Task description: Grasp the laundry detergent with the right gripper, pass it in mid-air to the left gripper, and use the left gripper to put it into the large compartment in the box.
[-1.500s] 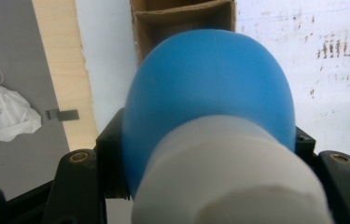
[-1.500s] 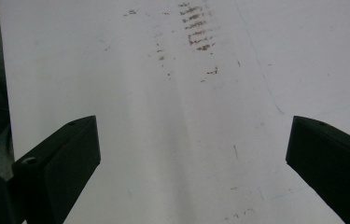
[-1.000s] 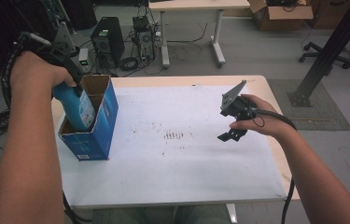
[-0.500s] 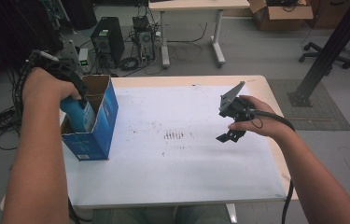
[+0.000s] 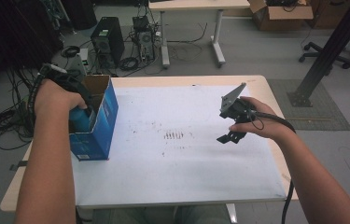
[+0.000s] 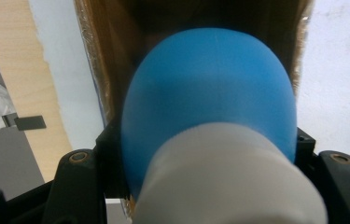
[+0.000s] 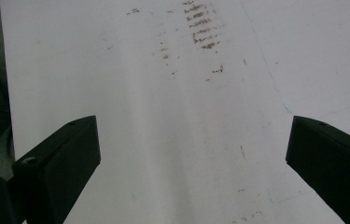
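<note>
Blue bottle (image 6: 210, 93) with a white cap (image 6: 228, 182) is clamped between the jaws of the left tongs (image 5: 77, 109), and its far end is down inside the open blue carton (image 5: 99, 126) that stands at the left edge of the bench (image 5: 182, 186). The right tongs (image 5: 231, 135) hang well apart from the carton, above the white bench sheet near some brown marks (image 7: 203, 32). Their jaws stand wide apart and hold nothing.

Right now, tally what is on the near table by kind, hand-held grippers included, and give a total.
Blue cardboard box: 1
Blue bottle with a white cap, going into the box: 1
Hand-held grippers: 2, left hand-held gripper shut on the bottle, right hand-held gripper open over the white table cover
Total: 4
</note>
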`<state>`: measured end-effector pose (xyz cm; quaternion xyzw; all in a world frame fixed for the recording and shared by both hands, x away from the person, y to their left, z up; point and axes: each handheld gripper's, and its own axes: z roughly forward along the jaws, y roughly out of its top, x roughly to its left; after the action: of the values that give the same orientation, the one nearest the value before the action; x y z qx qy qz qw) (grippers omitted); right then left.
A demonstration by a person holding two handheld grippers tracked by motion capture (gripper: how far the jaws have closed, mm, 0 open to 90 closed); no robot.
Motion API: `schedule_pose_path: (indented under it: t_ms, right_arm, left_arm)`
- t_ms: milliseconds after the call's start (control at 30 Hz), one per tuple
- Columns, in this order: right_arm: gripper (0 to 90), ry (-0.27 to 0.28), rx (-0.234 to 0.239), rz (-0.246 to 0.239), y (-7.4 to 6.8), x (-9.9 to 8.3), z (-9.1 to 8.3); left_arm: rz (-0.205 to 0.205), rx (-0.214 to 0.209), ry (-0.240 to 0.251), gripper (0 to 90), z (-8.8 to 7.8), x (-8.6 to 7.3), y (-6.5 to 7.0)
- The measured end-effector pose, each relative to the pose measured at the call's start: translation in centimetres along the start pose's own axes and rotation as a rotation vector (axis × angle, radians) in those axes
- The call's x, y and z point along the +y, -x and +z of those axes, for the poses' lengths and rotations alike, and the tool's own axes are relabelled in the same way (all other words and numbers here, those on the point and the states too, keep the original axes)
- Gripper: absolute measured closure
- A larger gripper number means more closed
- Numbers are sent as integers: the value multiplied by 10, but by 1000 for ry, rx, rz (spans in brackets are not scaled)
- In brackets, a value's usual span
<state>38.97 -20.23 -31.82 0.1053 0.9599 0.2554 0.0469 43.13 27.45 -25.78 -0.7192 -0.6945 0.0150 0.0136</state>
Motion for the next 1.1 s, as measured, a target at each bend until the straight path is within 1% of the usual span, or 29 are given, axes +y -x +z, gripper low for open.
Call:
schedule_pose_path:
  t_ms: [33, 100, 133, 267, 600, 867, 1100]
  right_arm:
    - [31, 2, 1, 0, 0, 0, 1]
    - [31, 2, 4, -1, 0, -1, 1]
    - [31, 2, 4, -1, 0, -1, 1]
    - [31, 0, 7, 1, 0, -1, 3]
    - [31, -2, 10, -4, -1, -1, 5]
    - [32, -2, 10, -19, -5, 1, 6]
    - [32, -2, 8, -19, -6, 1, 5]
  left_arm:
    - [0, 0, 0, 380, 0, 0, 0]
    - [-1, 1, -5, 380, 7, 1, -1]
    - [-1, 1, -5, 381, 7, 1, -1]
    - [-4, 0, -18, 380, 18, 2, -1]
    - [3, 4, -24, 380, 32, 3, -2]
    - [3, 4, -31, 380, 39, 4, -2]
    - [4, 9, -27, 380, 40, 5, 0]
